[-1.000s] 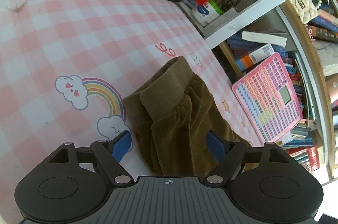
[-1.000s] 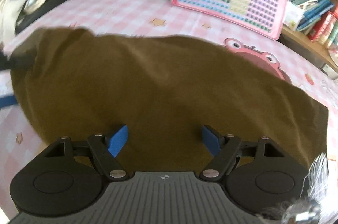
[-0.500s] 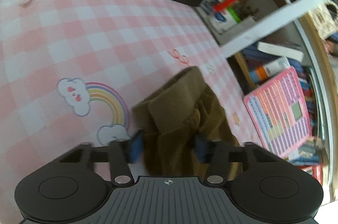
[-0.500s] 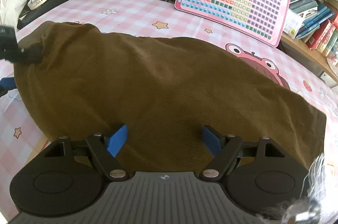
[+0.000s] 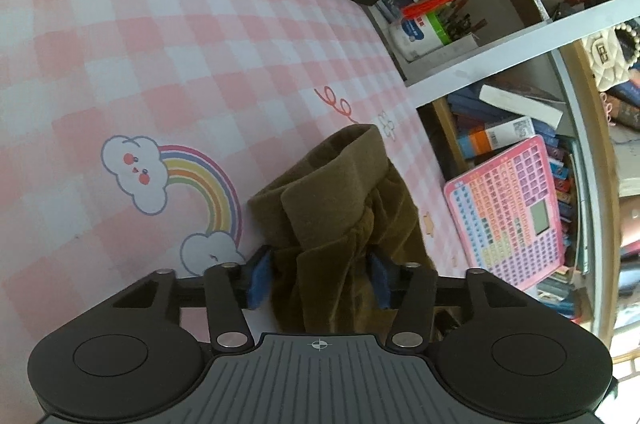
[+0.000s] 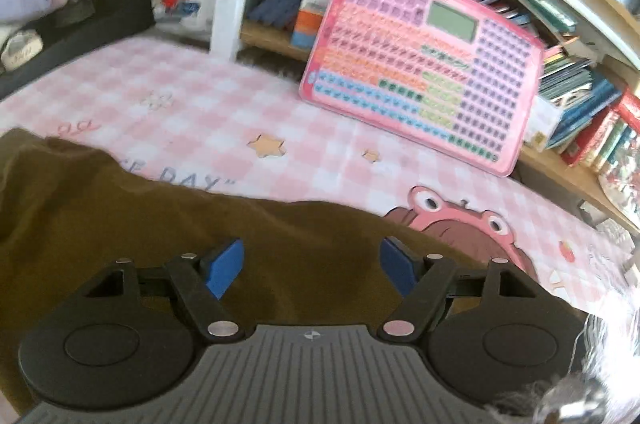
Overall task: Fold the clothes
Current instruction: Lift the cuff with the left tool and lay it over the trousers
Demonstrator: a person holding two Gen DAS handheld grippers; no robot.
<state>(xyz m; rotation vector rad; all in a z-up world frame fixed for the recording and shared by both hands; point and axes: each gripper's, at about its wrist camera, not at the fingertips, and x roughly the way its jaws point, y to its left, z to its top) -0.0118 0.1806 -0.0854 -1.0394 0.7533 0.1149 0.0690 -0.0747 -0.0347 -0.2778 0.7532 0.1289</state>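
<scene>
- Garment (image 5: 344,208): olive-brown, lying bunched on the pink checked tablecloth (image 5: 160,64).
- Left gripper (image 5: 318,276): blue pads pinching a gathered fold of it.
- Right gripper (image 6: 312,264): fingers spread above the garment's flat part.

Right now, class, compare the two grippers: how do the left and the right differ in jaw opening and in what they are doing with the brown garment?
The left gripper has its jaws partly closed around a bunched fold of the brown garment; the right gripper has its jaws wide apart, gripping nothing. The left sits at the garment's gathered, cuffed end; the right is over its flat spread part. Both have blue finger pads.
</scene>
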